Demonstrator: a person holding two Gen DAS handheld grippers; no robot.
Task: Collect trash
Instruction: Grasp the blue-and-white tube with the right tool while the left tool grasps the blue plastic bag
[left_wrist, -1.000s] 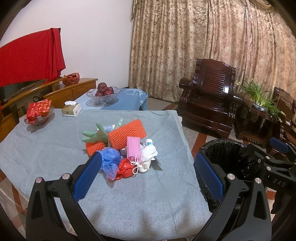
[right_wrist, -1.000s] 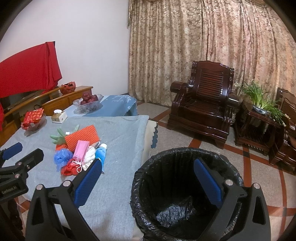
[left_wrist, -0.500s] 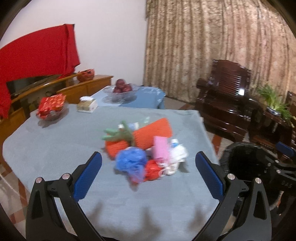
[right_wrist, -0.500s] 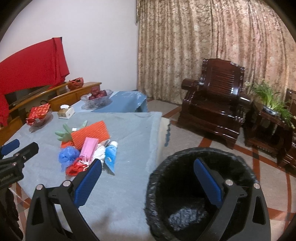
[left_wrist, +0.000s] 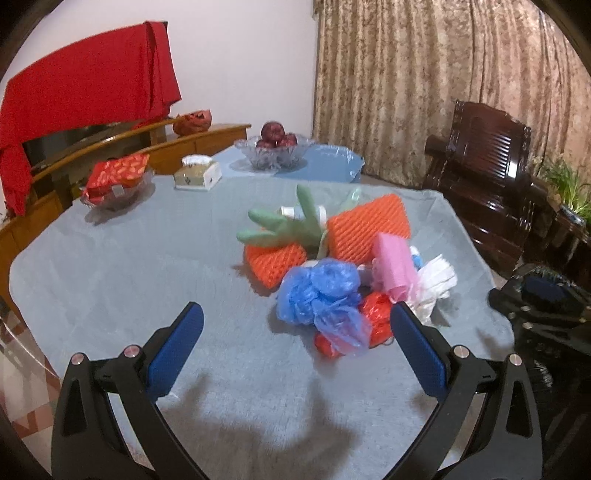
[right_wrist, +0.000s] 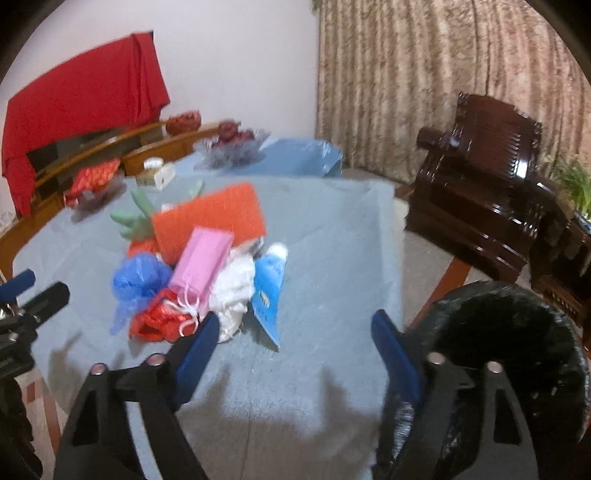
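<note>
Trash (left_wrist: 332, 269) lies heaped on the grey tablecloth (left_wrist: 147, 266) ahead of both tools: blue bag (left_wrist: 317, 291), red bag (right_wrist: 159, 321), pink mask (right_wrist: 201, 267), and a blue tube (right_wrist: 267, 291) running lengthwise, cap end away. Left gripper (left_wrist: 295, 350) gapes empty; right gripper (right_wrist: 291, 347) is closing, nothing between its jaws. Bin (right_wrist: 517, 332) sits right.

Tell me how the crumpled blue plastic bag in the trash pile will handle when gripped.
The crumpled blue plastic bag looks thin and translucent, so probably floppy and very light. Its loose tail would likely dangle. It touches the red plastic bag, which may drag along.
</note>
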